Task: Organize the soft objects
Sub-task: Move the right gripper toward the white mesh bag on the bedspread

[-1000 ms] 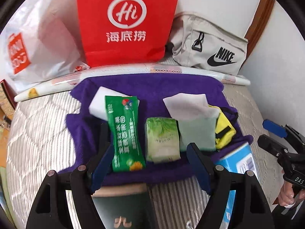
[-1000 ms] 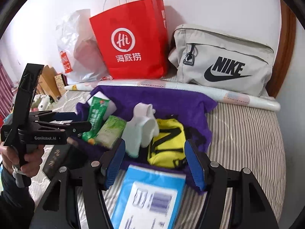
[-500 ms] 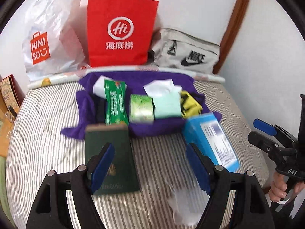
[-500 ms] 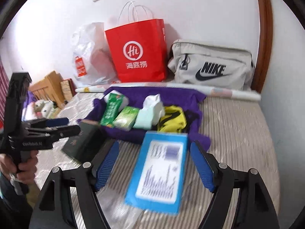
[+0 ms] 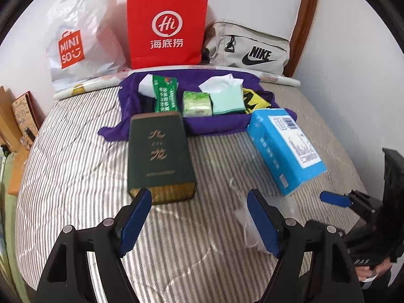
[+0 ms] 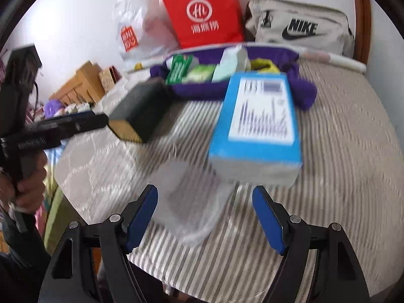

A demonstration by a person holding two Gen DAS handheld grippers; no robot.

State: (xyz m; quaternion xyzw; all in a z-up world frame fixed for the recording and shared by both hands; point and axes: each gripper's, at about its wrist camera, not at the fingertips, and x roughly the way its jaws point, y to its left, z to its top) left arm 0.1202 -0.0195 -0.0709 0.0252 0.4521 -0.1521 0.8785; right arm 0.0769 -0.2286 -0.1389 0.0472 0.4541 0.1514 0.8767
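Both hand-held grippers have backed off; only the right view (image 6: pixel 204 212) shows orange boxes (image 6: pixel 80 85).

1. You are looking across a bed (image 5: pixel 75 176) wearing a grey-and-white striped quilted cover, daylight falling softly over it.
2. A plain white wall (image 5: pixel 252 0) is running behind the bed, with a dark brown wooden frame (image 5: pixel 303 22) standing upright at its right end.
3. Wooden furniture (image 6: pixel 83 83) is sitting beside the bed on the left in the right wrist view, blurred.
4. A green cloth (image 5: pixel 7 202) is hanging along the bed's left edge.
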